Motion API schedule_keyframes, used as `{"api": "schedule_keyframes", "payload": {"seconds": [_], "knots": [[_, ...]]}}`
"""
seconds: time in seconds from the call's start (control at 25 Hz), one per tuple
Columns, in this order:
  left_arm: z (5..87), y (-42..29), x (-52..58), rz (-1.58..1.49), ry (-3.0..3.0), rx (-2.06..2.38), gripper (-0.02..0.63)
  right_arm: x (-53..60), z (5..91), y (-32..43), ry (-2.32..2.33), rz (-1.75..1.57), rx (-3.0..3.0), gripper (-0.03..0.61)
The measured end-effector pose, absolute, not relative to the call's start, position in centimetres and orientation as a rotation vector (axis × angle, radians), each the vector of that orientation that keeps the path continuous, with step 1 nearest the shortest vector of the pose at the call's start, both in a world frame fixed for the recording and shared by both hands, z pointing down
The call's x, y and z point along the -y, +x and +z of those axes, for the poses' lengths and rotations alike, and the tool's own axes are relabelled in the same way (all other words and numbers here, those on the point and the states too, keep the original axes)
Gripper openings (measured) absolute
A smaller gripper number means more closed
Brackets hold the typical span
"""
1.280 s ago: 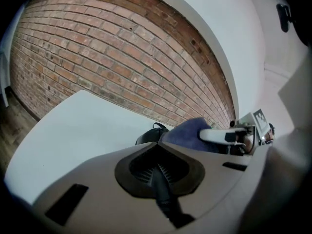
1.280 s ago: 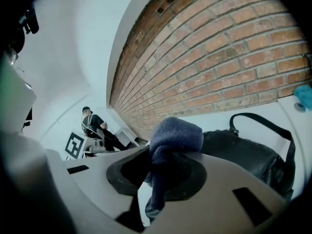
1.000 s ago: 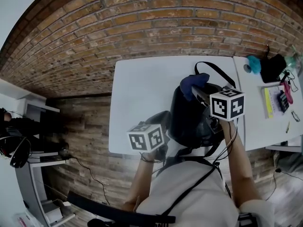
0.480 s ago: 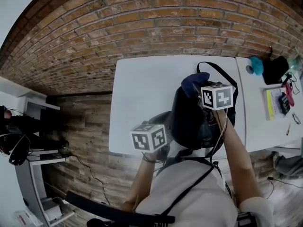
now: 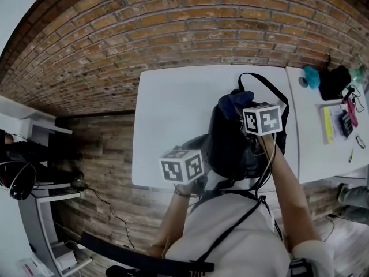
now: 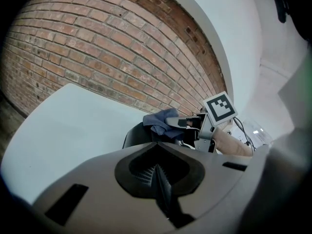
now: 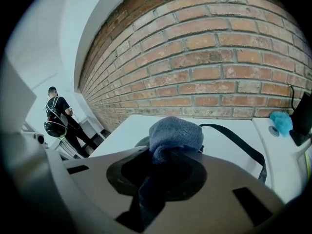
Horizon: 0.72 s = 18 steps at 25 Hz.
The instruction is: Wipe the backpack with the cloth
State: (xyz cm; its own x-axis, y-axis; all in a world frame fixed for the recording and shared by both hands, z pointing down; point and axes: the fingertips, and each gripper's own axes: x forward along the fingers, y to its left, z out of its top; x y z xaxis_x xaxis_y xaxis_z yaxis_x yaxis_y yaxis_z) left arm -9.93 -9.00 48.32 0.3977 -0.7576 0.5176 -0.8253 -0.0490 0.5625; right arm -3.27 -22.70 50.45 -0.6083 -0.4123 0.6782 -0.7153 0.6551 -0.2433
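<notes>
- The backpack (image 5: pixel 228 149), black, stands on the near part of the white tabletop (image 5: pixel 173 108), close to the edge in front of the person; its strap (image 5: pixel 268 88) loops out over the tabletop toward the brick wall (image 5: pixel 173 27).
- The right tool (image 7: pixel 158 179) is pinching the cloth (image 7: pixel 173 135) — a blue-grey knitted cloth that runs back between the jaws and bunches into a rounded wad ahead of them.
- In the head view the wad lies on the top of the backpack at its far end, just beside the marker cube (image 5: pixel 262 120) of the right tool.
- The left tool (image 6: pixel 157 179) has its jaws pressed together, meeting in a thin line; I cannot make out anything between them.
- The left tool sits low at the backpack's left side near the tabletop edge, and its own marker cube (image 5: pixel 181 166) is over the person's left hand.
- From the left gripper view, the right tool and the cloth appear above the dark curve of the backpack, with the wall behind.
- A second white tabletop (image 5: pixel 311 149) adjoins on the right — on it a teal fluffy thing (image 5: pixel 311 77) and a black bag (image 5: pixel 334 82), well apart from the backpack.
- In the right gripper view a person (image 7: pixel 56 111) in dark clothes stands far off to the left.
</notes>
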Motion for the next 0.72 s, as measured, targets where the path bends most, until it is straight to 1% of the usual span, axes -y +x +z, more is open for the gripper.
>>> {"api": "schedule_keyframes", "payload": {"seconds": [0.72], "knots": [[48.5, -9.4, 8.8, 0.089, 1.813, 1.358, 0.004, 18.2, 50.3, -3.2, 0.801, 0.673, 2.3, 0.074]]}}
